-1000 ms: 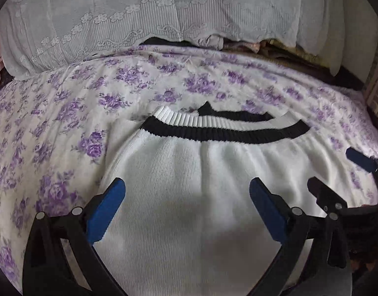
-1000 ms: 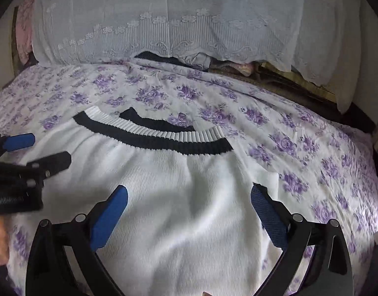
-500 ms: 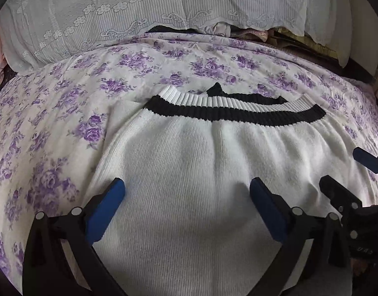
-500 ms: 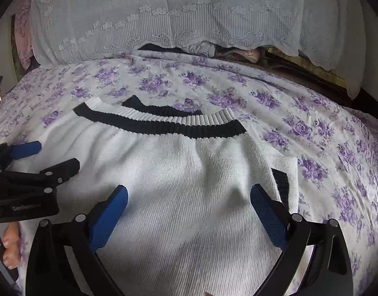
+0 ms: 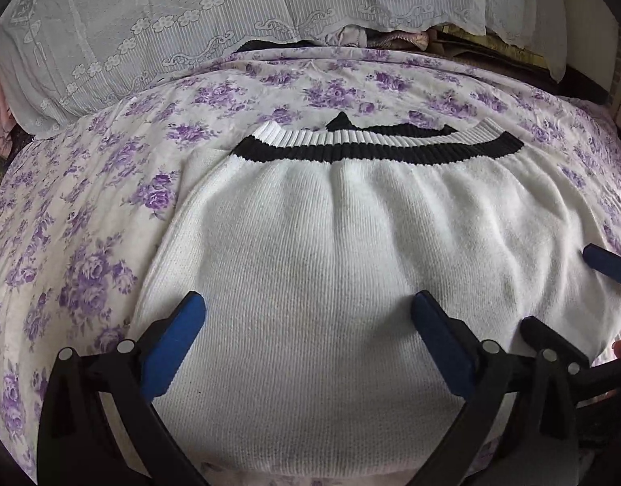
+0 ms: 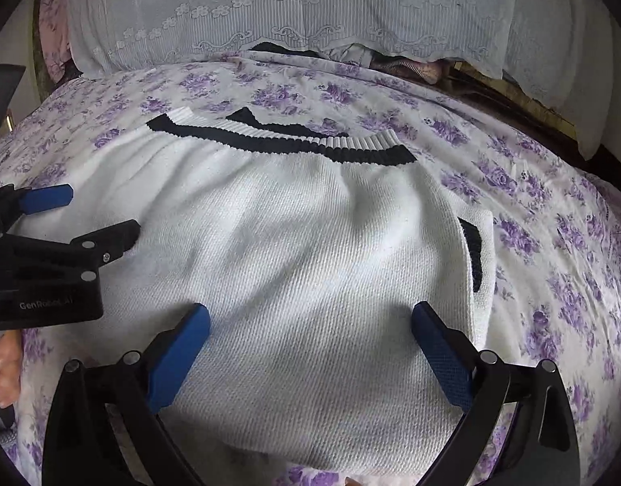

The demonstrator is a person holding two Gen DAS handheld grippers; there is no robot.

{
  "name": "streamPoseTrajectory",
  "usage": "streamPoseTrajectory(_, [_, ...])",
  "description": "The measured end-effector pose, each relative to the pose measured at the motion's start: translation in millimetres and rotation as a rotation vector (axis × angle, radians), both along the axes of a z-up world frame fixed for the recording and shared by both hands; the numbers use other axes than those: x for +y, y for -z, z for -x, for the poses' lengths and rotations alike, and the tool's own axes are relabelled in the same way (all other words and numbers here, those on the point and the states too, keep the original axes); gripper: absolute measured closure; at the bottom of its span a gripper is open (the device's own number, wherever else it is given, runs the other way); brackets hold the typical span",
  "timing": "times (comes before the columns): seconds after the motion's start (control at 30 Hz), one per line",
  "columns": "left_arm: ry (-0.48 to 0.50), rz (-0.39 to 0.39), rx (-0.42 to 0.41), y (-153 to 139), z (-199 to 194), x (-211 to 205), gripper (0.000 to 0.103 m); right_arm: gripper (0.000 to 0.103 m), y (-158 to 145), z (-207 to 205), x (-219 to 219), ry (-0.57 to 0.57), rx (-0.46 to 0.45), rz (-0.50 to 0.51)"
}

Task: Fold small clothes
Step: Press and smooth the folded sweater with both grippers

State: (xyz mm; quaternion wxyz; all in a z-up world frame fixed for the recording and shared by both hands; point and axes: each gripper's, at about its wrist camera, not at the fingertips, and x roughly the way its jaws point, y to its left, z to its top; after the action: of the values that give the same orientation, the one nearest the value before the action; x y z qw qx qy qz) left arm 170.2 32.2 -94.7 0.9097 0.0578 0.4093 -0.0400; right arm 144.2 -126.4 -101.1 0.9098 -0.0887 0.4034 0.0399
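Both the left gripper (image 5: pixel 308 338) and the right gripper (image 6: pixel 310 340) are held spread wide over the near part of the white knit sweater (image 5: pixel 351 251), nothing pinched. The near hem should be gripped evenly at both corners, so the fold lands square on the black-striped ribbed band (image 5: pixel 375 150). Beyond it, open floral bedsheet (image 5: pixel 108 186) runs to the lace cover (image 5: pixel 229 20).

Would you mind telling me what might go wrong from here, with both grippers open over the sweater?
1. The left gripper and right gripper sit close together over the white knit sweater, so they could collide when reaching for it.
2. The knit is thick and already folded, so the open jaws may pinch only the top layer and undo the fold.
3. A cuff pokes out at the right edge and could slip loose on the floral bedsheet.
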Motion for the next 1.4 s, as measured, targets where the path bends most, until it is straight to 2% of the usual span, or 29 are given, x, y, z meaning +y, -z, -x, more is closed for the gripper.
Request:
streamPoseTrajectory(0.37, [-0.023, 0.028, 0.013, 0.4, 9.0, 8.4, 0.004, 0.003, 0.1, -1.4, -1.8, 0.0, 0.006, -0.021])
streamPoseTrajectory(0.6, [-0.025, 0.02, 0.004, -1.3, 10.2, 8.5, 0.004, 0.003, -2.5, -0.3, -3.4, 0.001, -0.004, -0.037])
streamPoseTrajectory(0.77, [-0.006, 0.038, -0.013, -13.1, 2.1, 11.2, 0.004, 0.003, -35.1, -4.7, -18.3, 0.036, -0.119, -0.12])
streamPoseTrajectory(0.9, [-0.021, -0.009, -0.065, -30.9, -20.8, 9.2, 0.004, 0.003, -53.5, -38.8, -23.0, 0.084, -0.122, -0.122])
streamPoseTrajectory(1.0, [-0.037, -0.022, -0.054, -27.3, -44.2, 9.4, 0.004, 0.003, -46.1, -59.8, -23.1, 0.101, -0.099, -0.117])
streamPoseTrajectory(1.07, [-0.063, -0.023, -0.009, -10.5, -61.5, 12.7, 0.004, 0.003, -23.4, -74.1, -24.0, 0.113, -0.042, -0.099])
streamPoseTrajectory(1.13, [-0.064, 0.053, 0.021, 1.7, -70.4, 21.5, 0.004, 0.003, -5.6, -78.4, -20.0, 0.108, -0.023, -0.059])
streamPoseTrajectory(1.4, [-0.064, 0.016, -0.008, -1.5, -63.6, 17.1, 0.004, 0.003, -8.3, -75.3, -19.8, 0.1, -0.035, -0.069])
